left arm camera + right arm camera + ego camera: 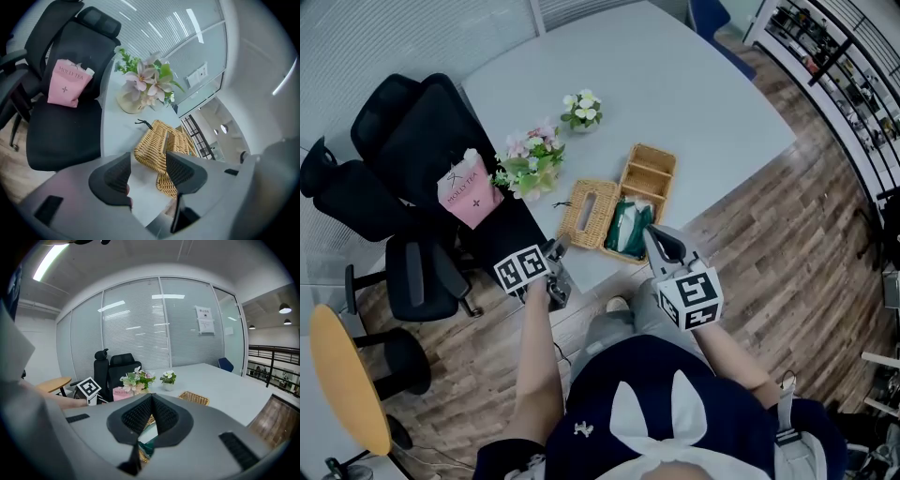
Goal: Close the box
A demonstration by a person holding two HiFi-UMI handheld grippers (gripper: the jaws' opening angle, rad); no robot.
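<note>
**Box open, lid lying alongside: where the closing could slip**

The wicker box (648,175) sits near the tabletop's (703,94) near edge, straight ahead of the person at 12 o'clock. Its lid (588,214), with a slot in its middle, lies flat at the box's 9 o'clock, against its side. Whether the two are hinged I cannot tell. The far compartment looks empty; the near one holds something green (629,228) that seems to stand up to the rim.

The left gripper (557,249) hangs off the lid's 7 o'clock corner, its fingers (117,176) spread apart with nothing between them. The right gripper (650,233) is over the near end of the box, just above the green contents. Its fingers (138,416) are pressed together on nothing.

Closing has not begun, by my reading, and several things could go wrong:

- The lid is light and the tabletop smooth. A one-sided pinch may push it along instead of lifting it.
- If the green contents ride above the rim, the lid may rock on them and not seat.
- The closed right fingers are so near the green contents that a careless move could snag them.
- The box is close to the edge, so a shove toward 6 o'clock could tip it off.
- The flower arrangement (531,164) stands at the lid's 10 o'clock and could be clipped by a wide swing.
</note>
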